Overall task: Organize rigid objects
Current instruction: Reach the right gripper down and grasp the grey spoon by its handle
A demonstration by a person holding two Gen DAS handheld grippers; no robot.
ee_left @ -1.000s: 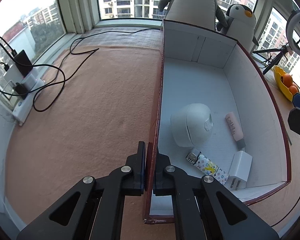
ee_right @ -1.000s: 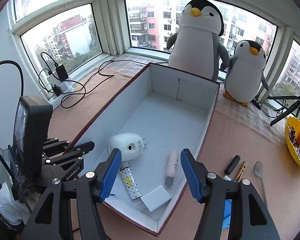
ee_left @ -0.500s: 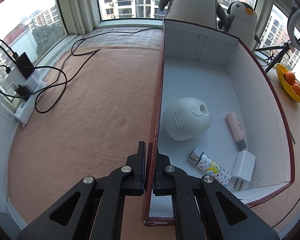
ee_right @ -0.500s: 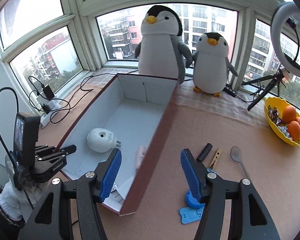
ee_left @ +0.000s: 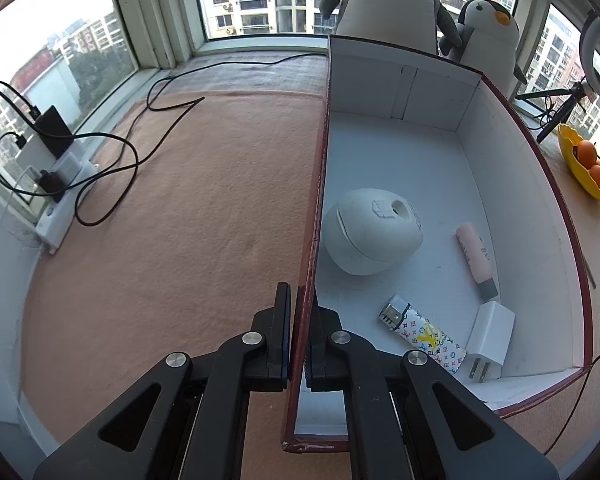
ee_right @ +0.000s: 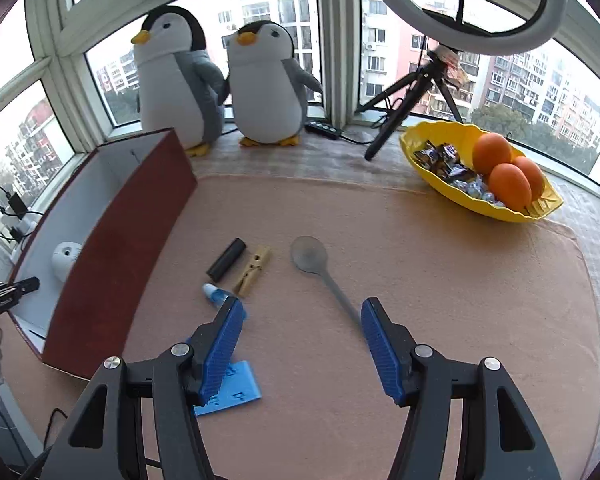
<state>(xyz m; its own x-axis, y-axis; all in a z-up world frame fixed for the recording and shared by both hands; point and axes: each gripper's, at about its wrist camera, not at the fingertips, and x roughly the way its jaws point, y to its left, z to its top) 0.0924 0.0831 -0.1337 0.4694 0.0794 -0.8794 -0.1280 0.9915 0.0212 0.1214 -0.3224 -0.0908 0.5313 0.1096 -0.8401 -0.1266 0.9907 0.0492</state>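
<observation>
My left gripper (ee_left: 299, 312) is shut on the left wall of the red box (ee_left: 320, 184). Inside lie a white dome camera (ee_left: 372, 236), a pink tube (ee_left: 476, 254), a patterned lighter (ee_left: 424, 334) and a white charger (ee_left: 492, 328). My right gripper (ee_right: 302, 316) stands open above the mat, nothing between its blue pads. Just ahead of it lie a grey spoon (ee_right: 316, 266), a wooden clothespin (ee_right: 254, 270), a black cylinder (ee_right: 226, 259), a small blue-capped item (ee_right: 216, 294) and a blue card (ee_right: 232, 390), partly hidden by the left finger. The box (ee_right: 112, 248) stands to their left.
A yellow bowl (ee_right: 480, 172) with oranges and sweets sits at the back right. Two plush penguins (ee_right: 220, 80) stand on the sill behind the box, beside a ring-light tripod (ee_right: 412, 100). Left of the box, a power strip (ee_left: 60, 200) and black cables (ee_left: 112, 160) lie on the mat.
The right gripper has swung right, from over the box to over the loose items on the mat. The left gripper keeps its hold on the box wall. The white camera has rolled slightly inside the box.
</observation>
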